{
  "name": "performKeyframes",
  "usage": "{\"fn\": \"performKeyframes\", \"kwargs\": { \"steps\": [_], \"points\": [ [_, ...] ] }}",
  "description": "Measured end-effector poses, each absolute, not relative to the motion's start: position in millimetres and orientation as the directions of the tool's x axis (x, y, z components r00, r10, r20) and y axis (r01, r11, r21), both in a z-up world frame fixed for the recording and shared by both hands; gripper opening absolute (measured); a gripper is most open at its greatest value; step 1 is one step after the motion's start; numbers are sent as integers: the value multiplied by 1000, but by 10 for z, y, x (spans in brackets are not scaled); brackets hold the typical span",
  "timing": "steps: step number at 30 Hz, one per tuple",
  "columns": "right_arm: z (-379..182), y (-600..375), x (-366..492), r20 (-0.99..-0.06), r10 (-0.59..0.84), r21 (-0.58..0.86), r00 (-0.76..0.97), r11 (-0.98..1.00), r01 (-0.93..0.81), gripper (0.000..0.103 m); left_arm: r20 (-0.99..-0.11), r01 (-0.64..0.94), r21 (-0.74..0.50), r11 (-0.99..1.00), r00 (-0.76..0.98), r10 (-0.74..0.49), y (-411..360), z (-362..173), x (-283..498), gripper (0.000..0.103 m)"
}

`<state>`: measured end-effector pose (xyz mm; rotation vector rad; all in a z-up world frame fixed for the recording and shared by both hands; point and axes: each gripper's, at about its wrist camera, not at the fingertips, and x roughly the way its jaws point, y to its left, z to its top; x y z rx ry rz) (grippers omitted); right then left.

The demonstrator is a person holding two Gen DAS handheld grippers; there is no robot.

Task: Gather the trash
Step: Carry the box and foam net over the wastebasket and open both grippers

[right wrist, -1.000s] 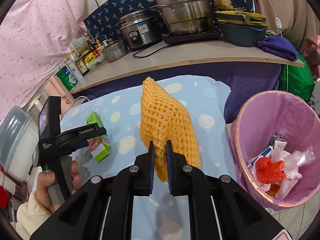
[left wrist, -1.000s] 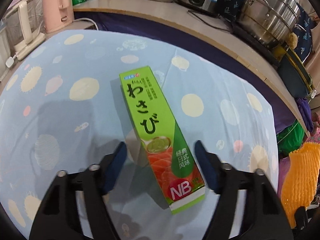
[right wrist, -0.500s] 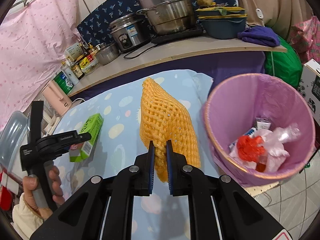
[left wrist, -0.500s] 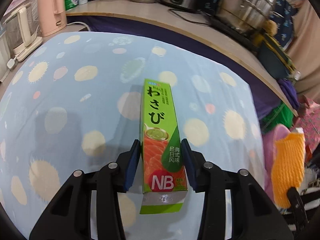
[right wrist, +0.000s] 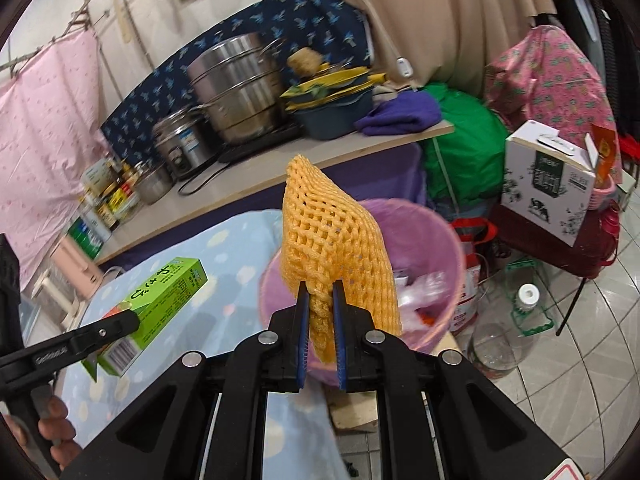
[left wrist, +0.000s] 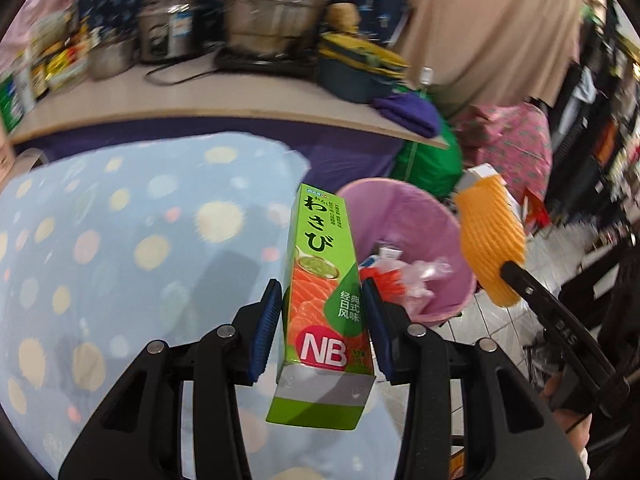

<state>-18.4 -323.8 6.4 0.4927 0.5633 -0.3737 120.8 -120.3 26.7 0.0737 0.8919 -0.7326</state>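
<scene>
My left gripper [left wrist: 322, 320] is shut on a green wasabi box [left wrist: 324, 264] and holds it in the air at the table's right edge, pointing toward a pink trash bin [left wrist: 404, 208]. The box also shows in the right wrist view [right wrist: 160, 300]. My right gripper [right wrist: 320, 320] is shut on an orange foam net [right wrist: 332, 252] and holds it over the near rim of the bin [right wrist: 432, 220]. The net also shows in the left wrist view [left wrist: 488, 240], to the right of the bin. The bin holds red and clear plastic scraps [left wrist: 404, 276].
The table has a light blue dotted cloth [left wrist: 120, 240]. A wooden counter [right wrist: 280, 168] behind carries steel pots [right wrist: 236, 88], a rice cooker and bottles. Beside the bin stand a green bag [right wrist: 460, 152], a white carton [right wrist: 548, 184] and a clear plastic bottle [right wrist: 504, 340] on the tiled floor.
My left gripper closed on the wasabi box, lifted it off the table and swung it right toward the bin. My right gripper carried the foam net right, over the bin.
</scene>
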Motion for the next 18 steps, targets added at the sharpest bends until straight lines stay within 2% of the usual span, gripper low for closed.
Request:
{"fn": "performKeyframes", "kwargs": {
  "steps": [7, 16, 18],
  "points": [
    [-22, -3577, -65, -599, -204, 346, 774, 806, 481, 11, -724, 698, -243, 674, 332, -605, -1961, 226, 1206, 40],
    [-429, -3829, 262, -666, -166, 360, 727, 783, 507, 11, -769, 705, -227, 672, 293, -568, -2426, -254, 1415, 40],
    [-515, -3840, 317, -680, -158, 355, 716, 784, 510, 15, -778, 710, -221, 668, 285, -560, -2482, -352, 1446, 40]
  ]
}}
